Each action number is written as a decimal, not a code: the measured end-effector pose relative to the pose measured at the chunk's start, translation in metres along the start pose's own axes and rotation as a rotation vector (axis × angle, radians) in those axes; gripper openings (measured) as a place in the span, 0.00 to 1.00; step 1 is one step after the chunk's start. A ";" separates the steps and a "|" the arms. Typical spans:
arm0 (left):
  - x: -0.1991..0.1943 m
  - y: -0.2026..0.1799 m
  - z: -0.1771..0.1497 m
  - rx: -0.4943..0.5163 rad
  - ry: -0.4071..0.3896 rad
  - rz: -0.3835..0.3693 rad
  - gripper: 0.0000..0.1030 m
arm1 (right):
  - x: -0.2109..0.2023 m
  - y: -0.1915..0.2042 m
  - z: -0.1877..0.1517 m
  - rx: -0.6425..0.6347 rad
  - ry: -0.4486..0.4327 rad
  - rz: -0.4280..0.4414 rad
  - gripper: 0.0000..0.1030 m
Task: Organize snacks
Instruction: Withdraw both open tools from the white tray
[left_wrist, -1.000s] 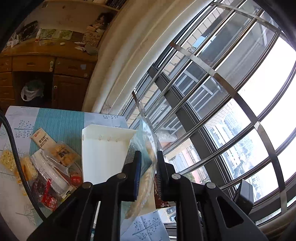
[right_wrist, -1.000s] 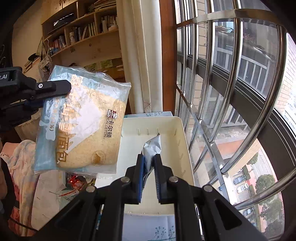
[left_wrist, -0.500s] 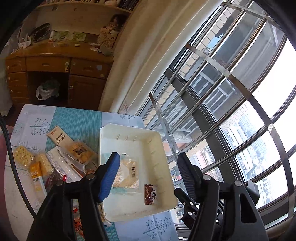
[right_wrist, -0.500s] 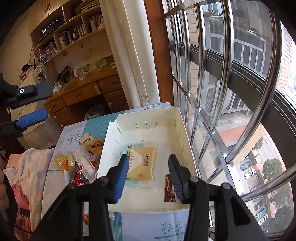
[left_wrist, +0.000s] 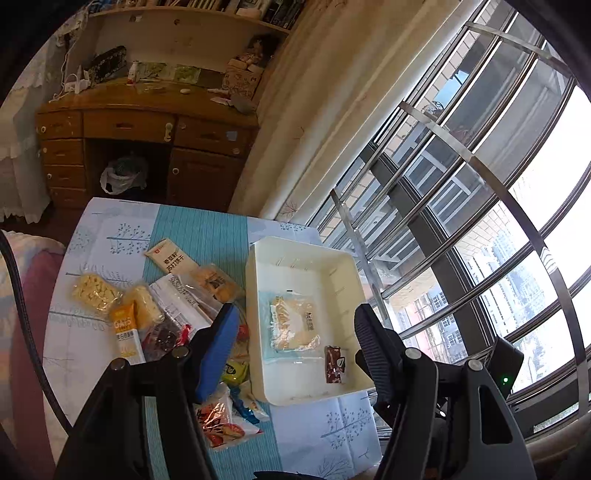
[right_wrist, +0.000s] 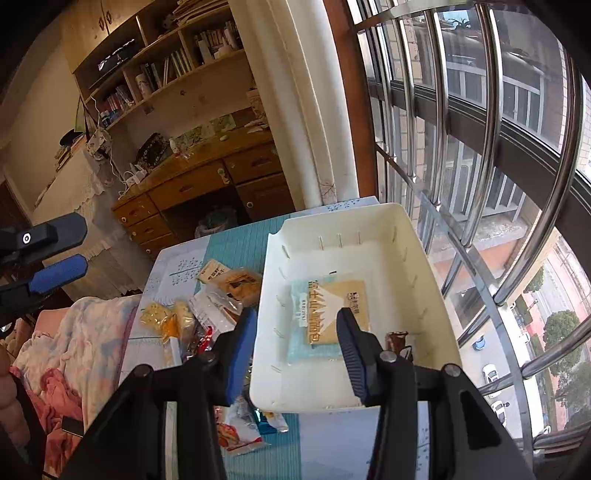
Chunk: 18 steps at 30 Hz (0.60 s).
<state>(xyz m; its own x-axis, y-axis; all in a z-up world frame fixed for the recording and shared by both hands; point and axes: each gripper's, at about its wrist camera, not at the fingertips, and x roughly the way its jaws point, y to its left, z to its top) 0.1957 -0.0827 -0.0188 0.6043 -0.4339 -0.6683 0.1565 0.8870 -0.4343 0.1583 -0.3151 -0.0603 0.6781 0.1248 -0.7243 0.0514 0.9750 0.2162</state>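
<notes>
A white bin (left_wrist: 255, 266) stands on the table by the window. A bread packet (left_wrist: 293, 325) lies flat in it, and a small brown packet (left_wrist: 334, 363) lies beside the bread near the front wall. My left gripper (left_wrist: 295, 310) hangs open above the bin with nothing between its fingers. In the right wrist view my right gripper (right_wrist: 296, 314) is open and empty over the bin (right_wrist: 406, 236), the bread packet (right_wrist: 325, 306) and the brown packet (right_wrist: 397, 339). The left gripper (right_wrist: 79, 247) shows open at the far left. A pile of loose snacks (left_wrist: 166, 306) lies left of the bin.
The table's blue and white cloth (left_wrist: 207, 229) runs under everything. Window bars (left_wrist: 443, 258) stand close on the right. A wooden desk (left_wrist: 129, 125) is behind the table. A pink and white blanket (right_wrist: 74, 332) lies to the left. Several snack packets (left_wrist: 218, 417) sit in front of the bin.
Both grippers opened and drew back from the bin. The bread packet left the left gripper and the small brown packet left the right one; both now lie in the bin.
</notes>
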 end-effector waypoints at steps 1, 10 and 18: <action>-0.004 0.004 -0.001 -0.001 0.001 0.005 0.62 | 0.000 0.005 -0.002 0.008 0.000 0.004 0.44; -0.044 0.055 -0.006 0.010 0.022 0.059 0.62 | 0.001 0.051 -0.022 0.073 0.016 0.023 0.44; -0.071 0.103 -0.006 0.055 0.055 0.073 0.62 | 0.005 0.087 -0.041 0.165 0.024 0.007 0.44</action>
<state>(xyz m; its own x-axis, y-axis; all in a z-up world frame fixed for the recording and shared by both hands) 0.1646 0.0384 -0.0200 0.5720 -0.3742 -0.7300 0.1567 0.9234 -0.3505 0.1358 -0.2226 -0.0721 0.6616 0.1379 -0.7371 0.1678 0.9308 0.3248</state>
